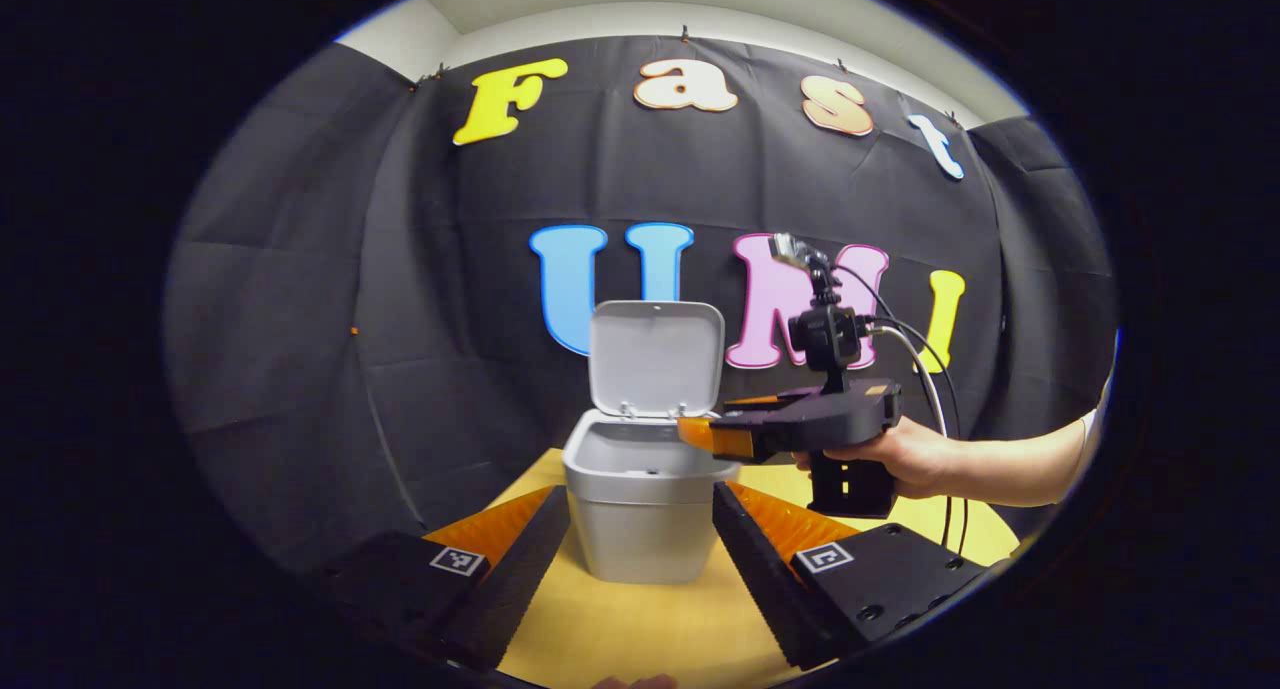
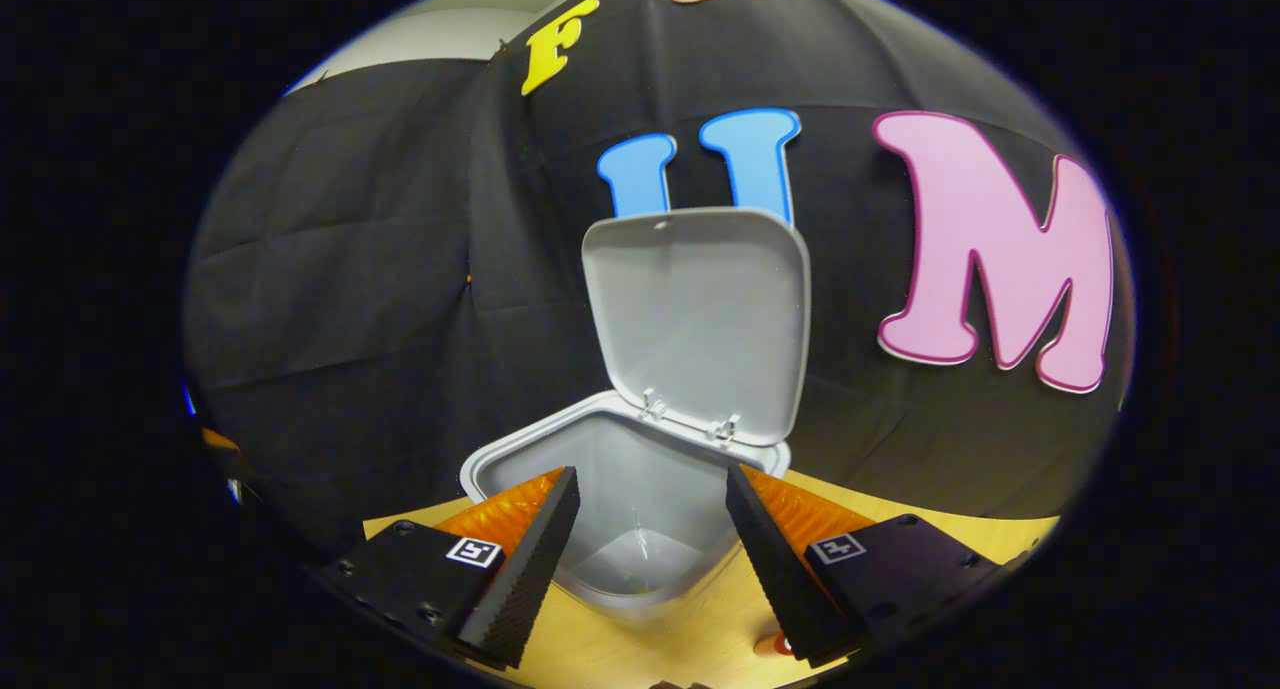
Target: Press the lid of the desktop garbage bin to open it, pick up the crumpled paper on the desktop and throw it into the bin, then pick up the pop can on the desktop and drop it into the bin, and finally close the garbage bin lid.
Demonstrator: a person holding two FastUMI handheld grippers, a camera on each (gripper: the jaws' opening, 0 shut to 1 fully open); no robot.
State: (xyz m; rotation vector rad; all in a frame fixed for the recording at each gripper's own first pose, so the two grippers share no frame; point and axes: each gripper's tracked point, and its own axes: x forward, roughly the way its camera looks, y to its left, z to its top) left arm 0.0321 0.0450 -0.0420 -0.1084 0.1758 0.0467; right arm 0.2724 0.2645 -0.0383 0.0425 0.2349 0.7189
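So the bin (image 1: 640, 499) sits right ahead of the left gripper (image 1: 635, 559), lid (image 1: 655, 359) flipped upright at the back, which leaves the mouth wide open for drops. Left gripper's fingers are spread with nothing between them, probably just hanging back out of the way. The right gripper (image 2: 650, 559) hovers over the bin's front rim, looking down into it, fingers spread apart and empty too. Looks like a release spot to me. Can't make out paper or can inside; there's a small reddish thing on the table (image 2: 620, 649) near its right finger, can't tell what.
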